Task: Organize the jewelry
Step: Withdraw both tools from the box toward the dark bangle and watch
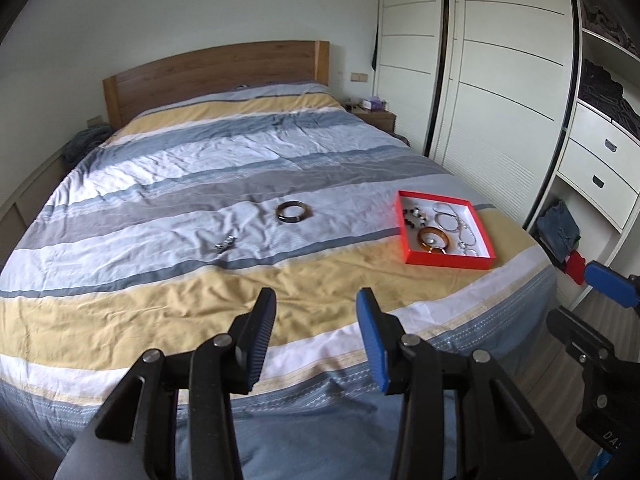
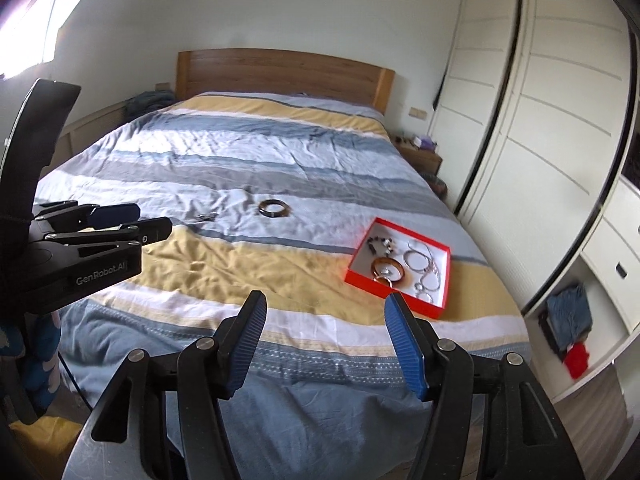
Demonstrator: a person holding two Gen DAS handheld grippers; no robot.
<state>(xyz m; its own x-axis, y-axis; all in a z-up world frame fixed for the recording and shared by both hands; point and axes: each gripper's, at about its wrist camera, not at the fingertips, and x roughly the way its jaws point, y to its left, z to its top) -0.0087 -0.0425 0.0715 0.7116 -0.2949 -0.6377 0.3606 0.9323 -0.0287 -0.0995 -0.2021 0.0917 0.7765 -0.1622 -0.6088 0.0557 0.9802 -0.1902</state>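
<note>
While spread, both grippers [image 1: 316, 308] [image 2: 326, 312] above bed [image 1: 200, 300].

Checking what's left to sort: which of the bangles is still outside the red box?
The dark brown bangle, lying alone on the bedspread, left of the red box. The amber bangle already sits inside the box.

Black tool [image 1: 316, 300] arms, ribbed blue pads, silver rivets.

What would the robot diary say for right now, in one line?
left gripper: open, empty | right gripper: open, empty | red tray: holds jewelry | dark bangle, small silver piece: loose on bed
</note>
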